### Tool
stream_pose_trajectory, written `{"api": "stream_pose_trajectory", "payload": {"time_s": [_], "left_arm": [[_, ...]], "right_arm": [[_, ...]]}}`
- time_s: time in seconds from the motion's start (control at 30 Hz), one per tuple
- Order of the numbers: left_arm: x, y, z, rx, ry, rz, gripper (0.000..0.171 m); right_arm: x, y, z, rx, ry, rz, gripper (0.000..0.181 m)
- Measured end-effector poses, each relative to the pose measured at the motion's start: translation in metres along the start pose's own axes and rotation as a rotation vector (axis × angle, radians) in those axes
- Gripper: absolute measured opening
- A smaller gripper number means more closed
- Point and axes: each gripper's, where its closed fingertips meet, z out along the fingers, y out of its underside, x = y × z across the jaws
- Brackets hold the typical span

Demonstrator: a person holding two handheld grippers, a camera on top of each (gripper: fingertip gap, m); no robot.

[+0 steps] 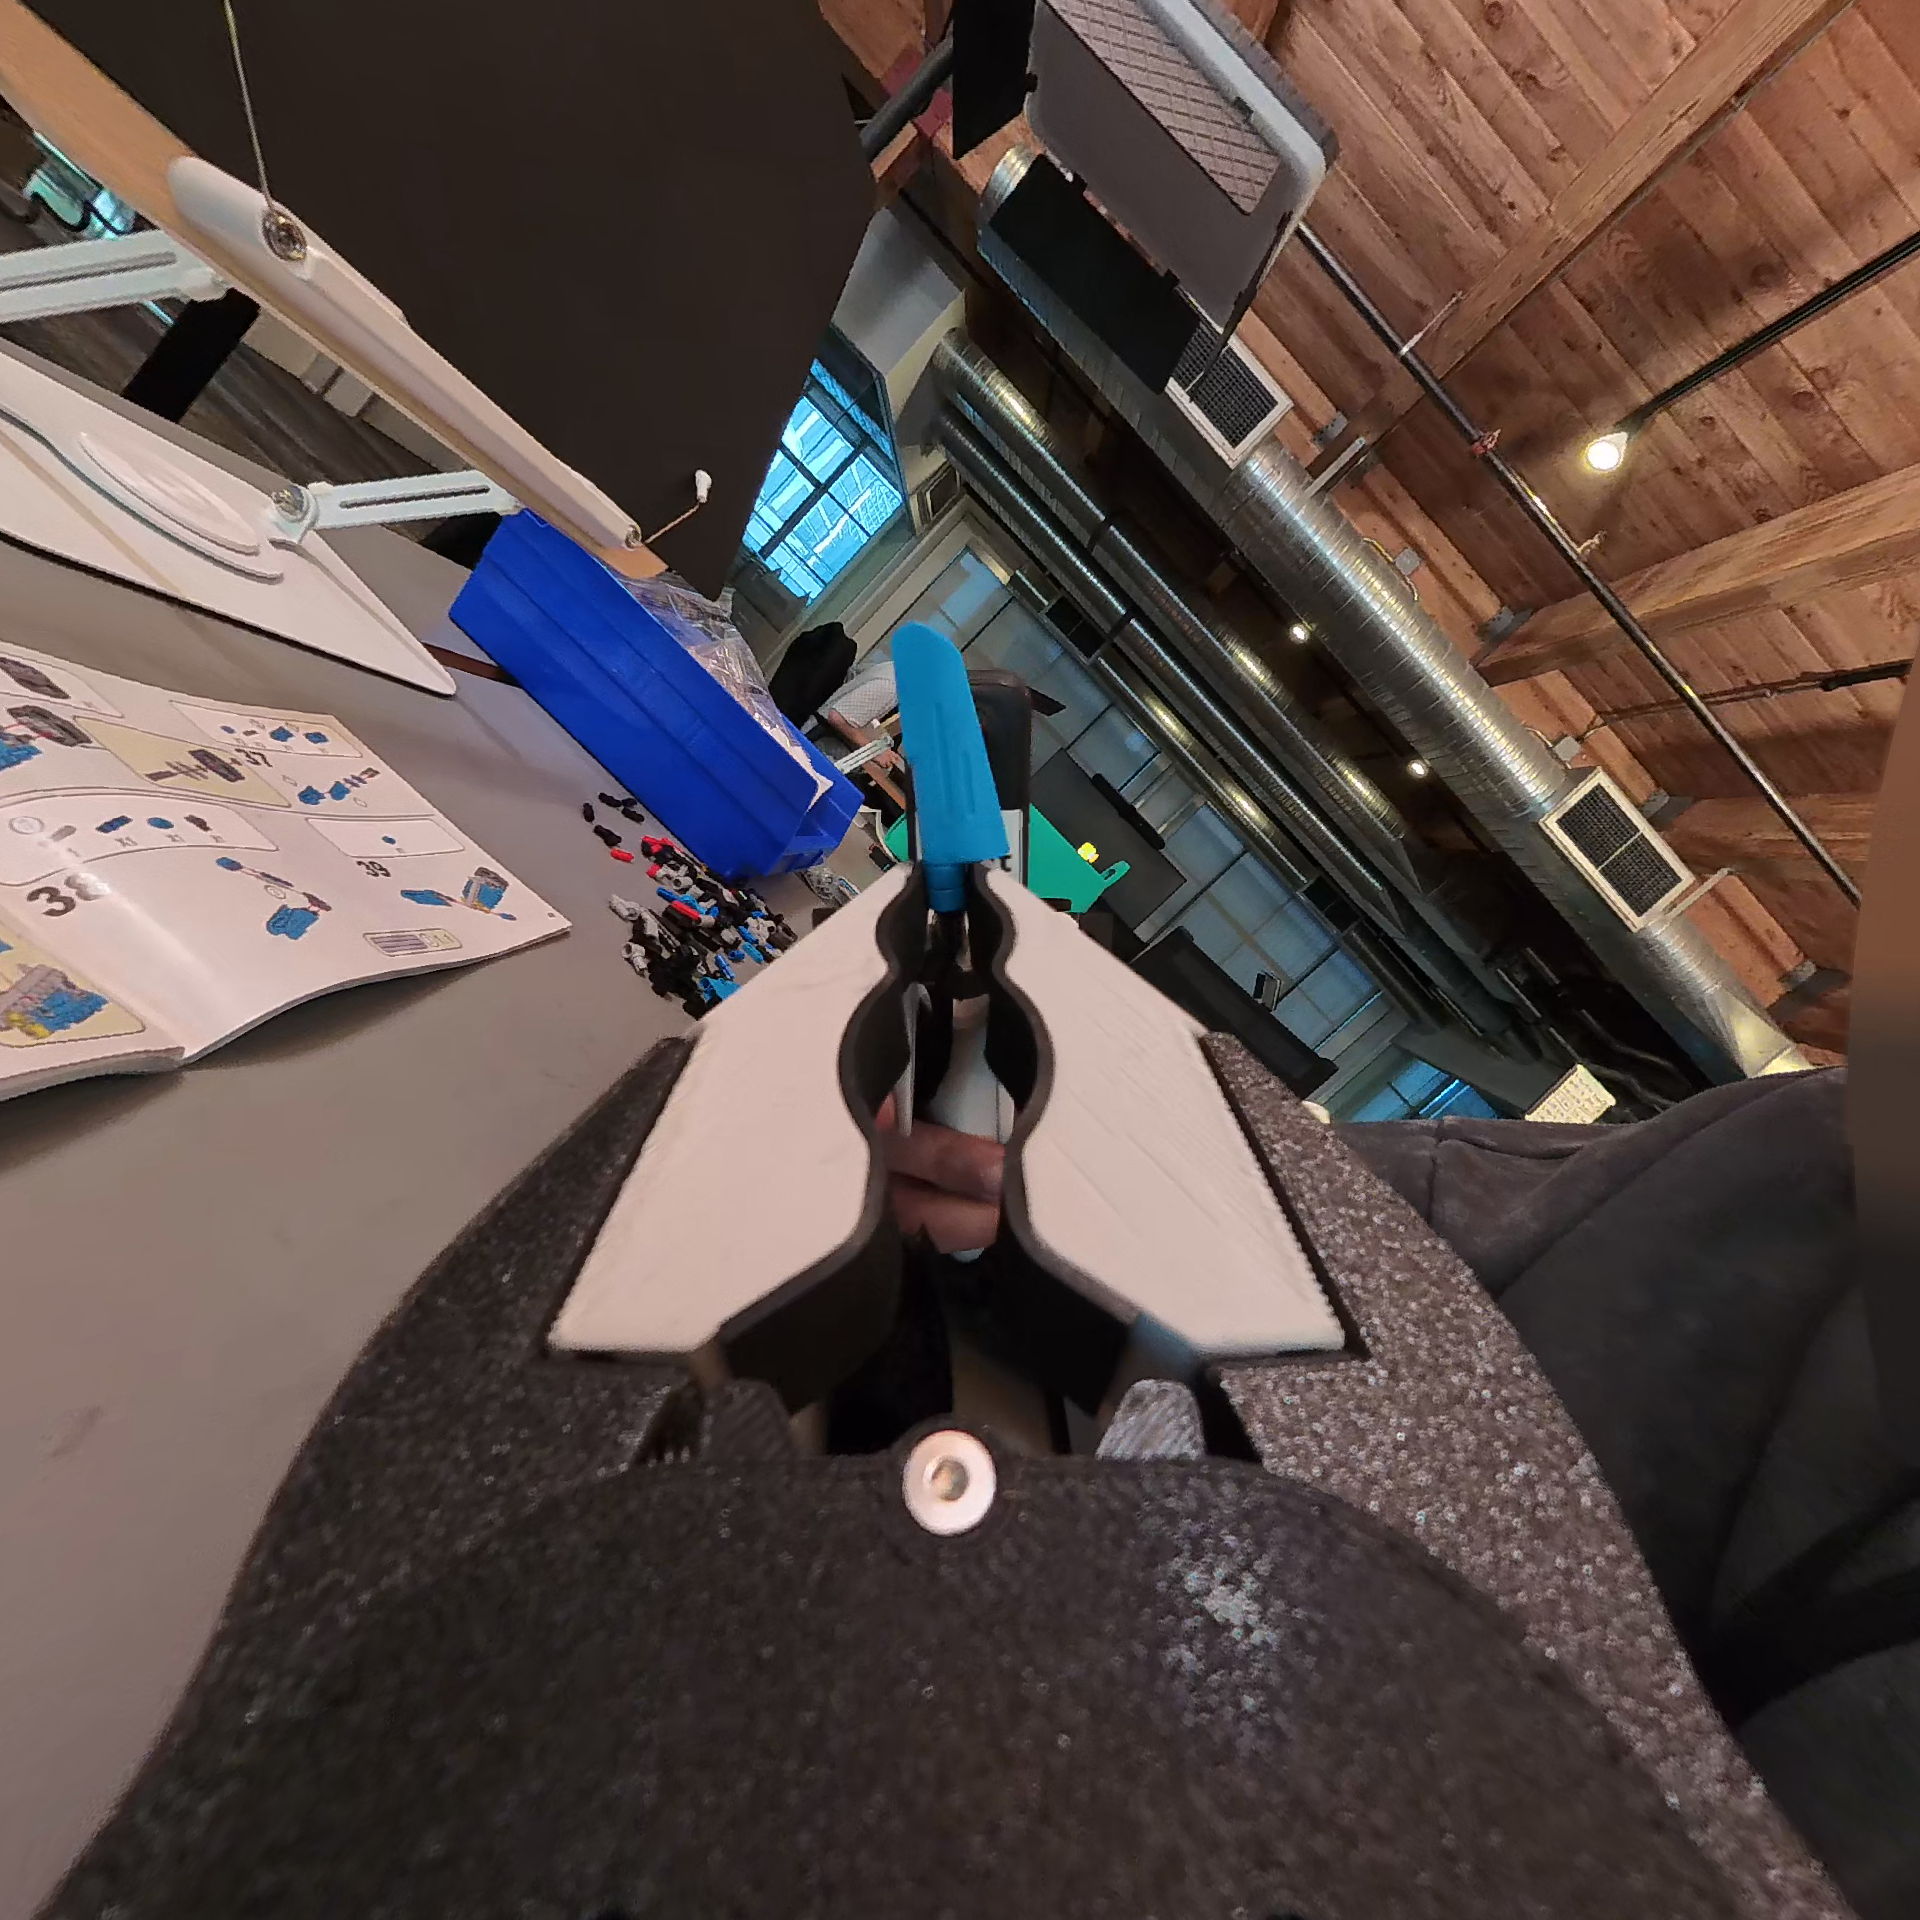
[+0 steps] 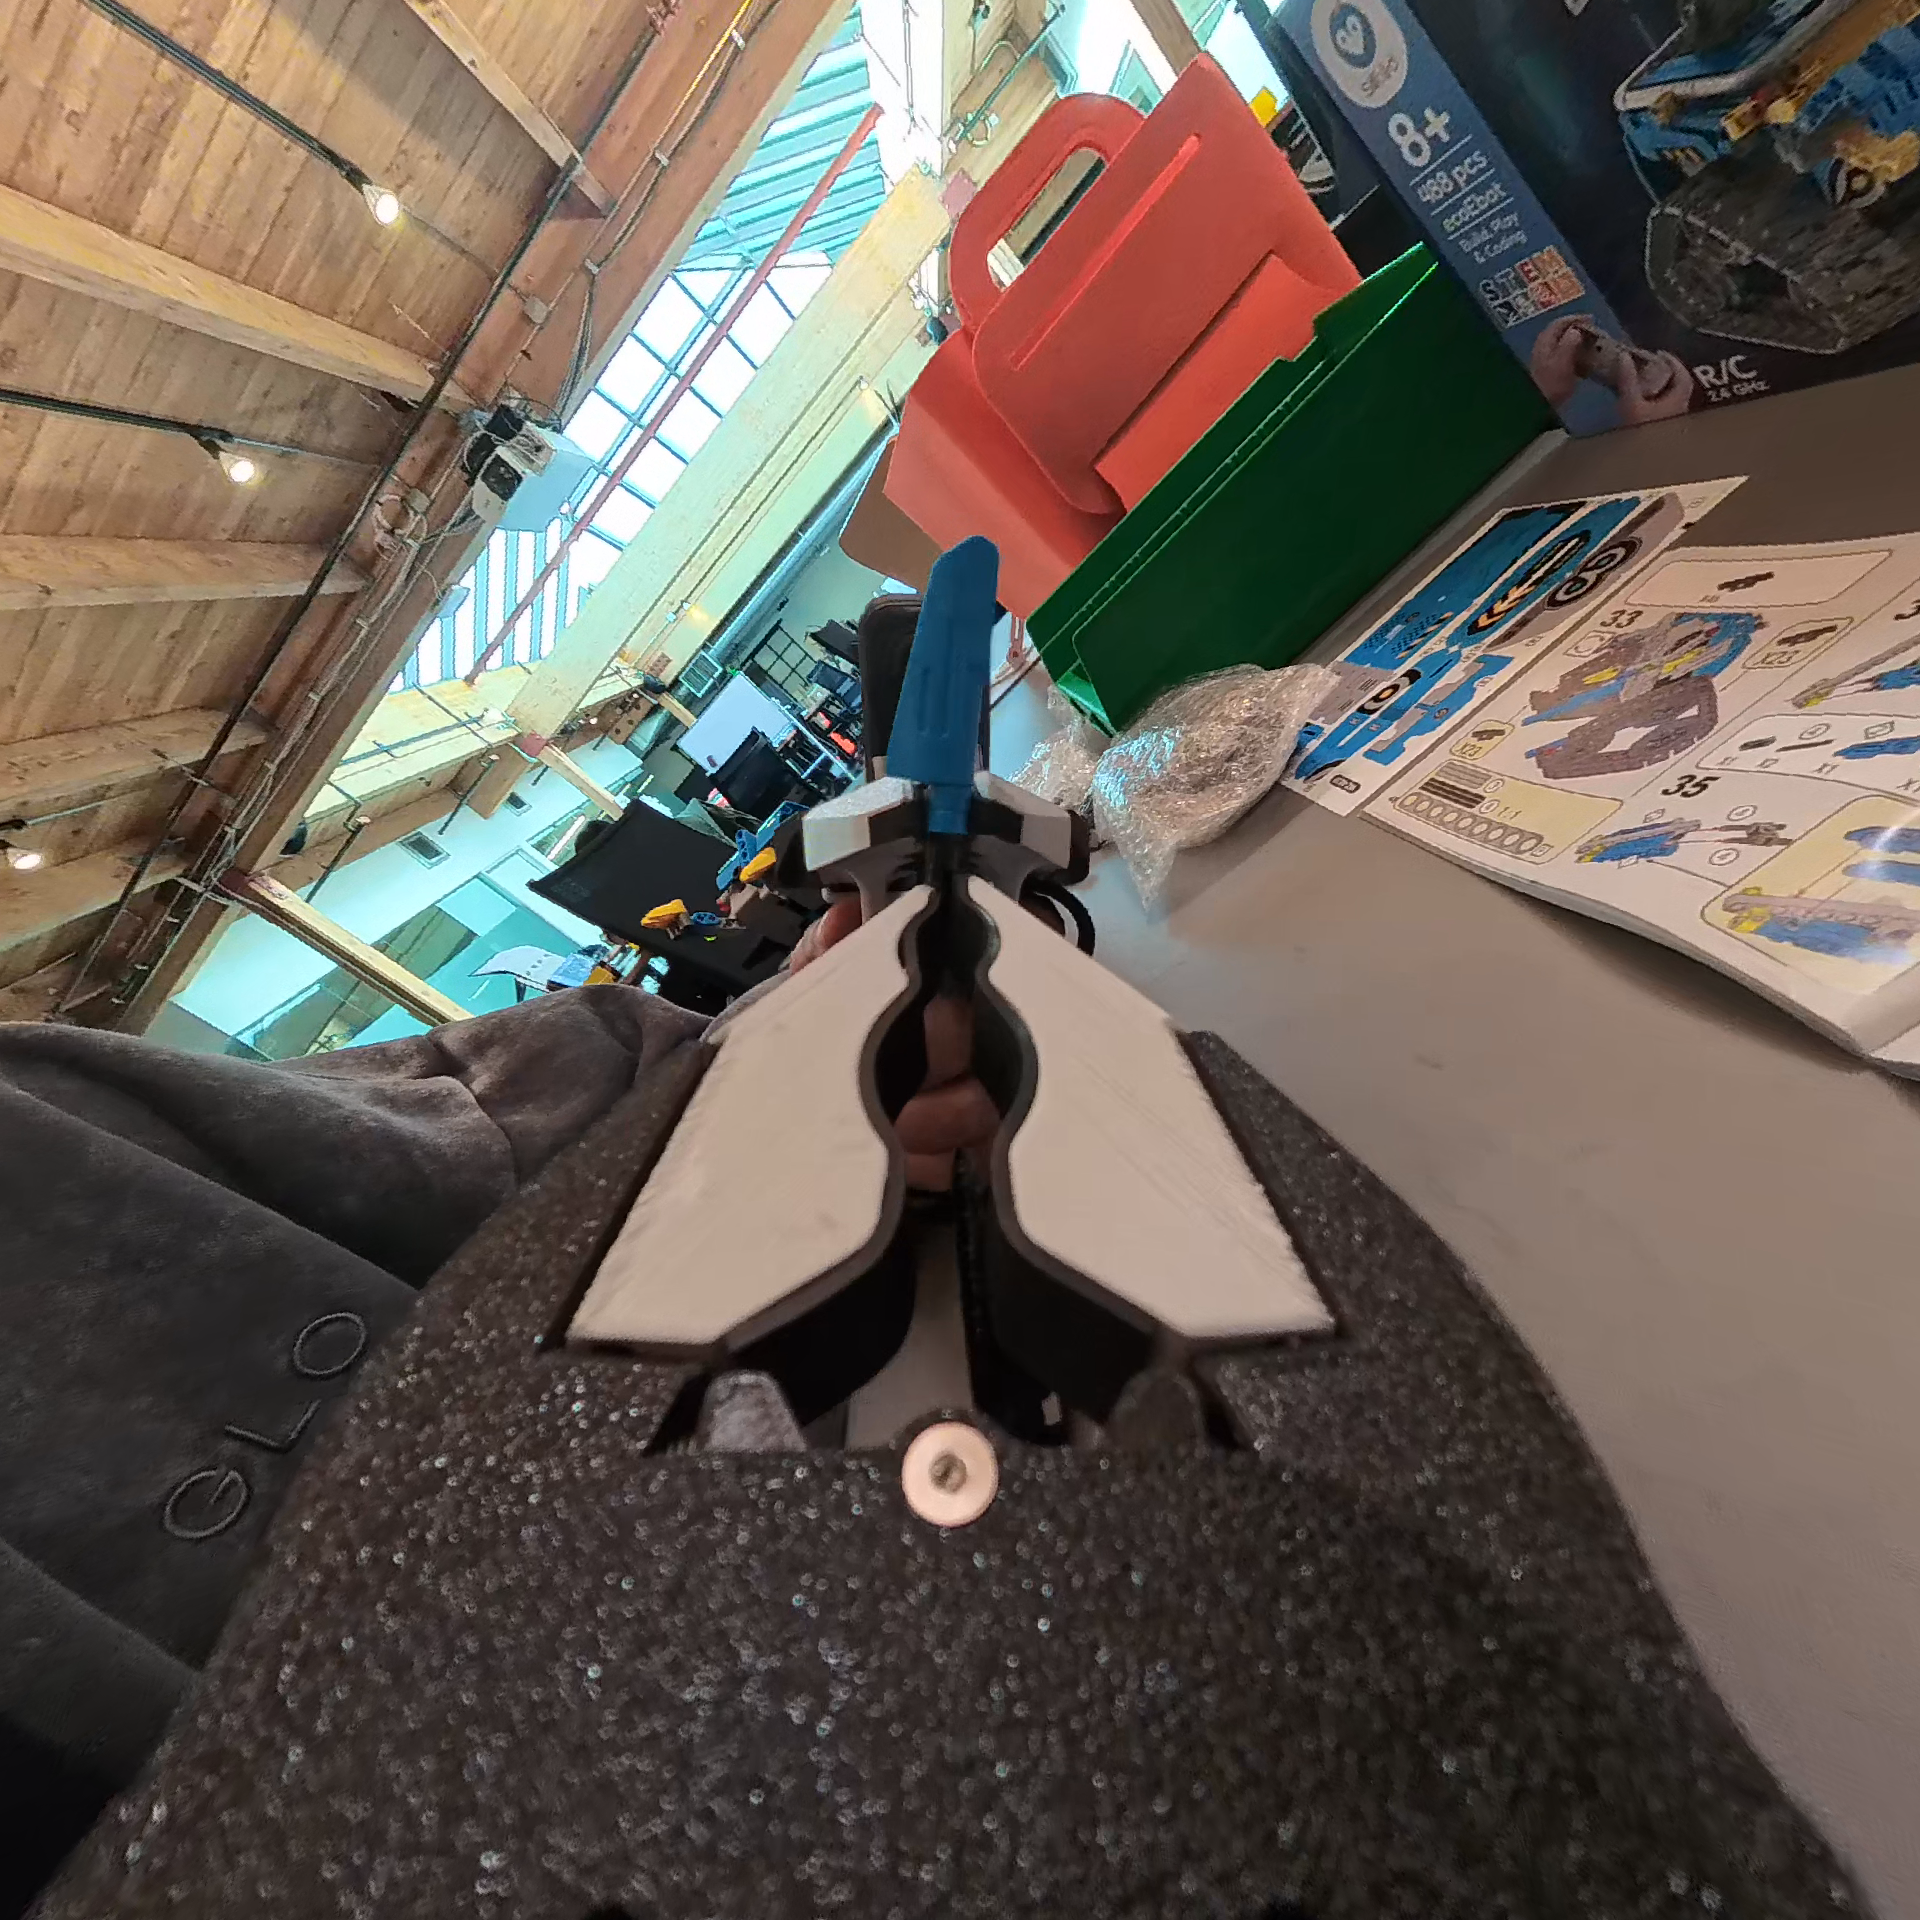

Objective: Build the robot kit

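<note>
Grippers meet over the grey table (image 1: 343, 1195), both clamped on one blue pointed piece (image 1: 943, 758): the left gripper (image 1: 945, 883) pinches its stem, and the right gripper (image 2: 948, 883) pinches the same stem from the opposite side. An open instruction booklet (image 1: 208, 862), a pile of small bricks (image 1: 696, 925) and a blue bin (image 1: 644, 686) lie left; a green bin (image 2: 1278, 509), crumpled plastic wrap (image 2: 1195, 748) and a kit box (image 2: 1558, 187) lie right.
</note>
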Motion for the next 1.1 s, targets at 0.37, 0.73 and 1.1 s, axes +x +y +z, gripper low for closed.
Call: {"api": "stream_pose_trajectory", "payload": {"time_s": [0.37, 0.73, 1.1], "left_arm": [[-0.034, 0.020, -0.003, -0.116, -0.179, 0.017, 0.006], [-0.041, 0.064, 0.004, -0.325, -0.205, -0.076, 0.006], [-0.043, 0.070, 0.003, -0.355, -0.211, -0.090, 0.006]], "right_arm": [[0.044, 0.013, -0.014, -0.299, 0.467, -0.683, 0.023], [0.071, 0.023, -0.034, -0.620, 0.707, -1.209, 0.071], [0.072, 0.032, -0.036, -0.703, 0.696, -1.224, 0.063]]}}
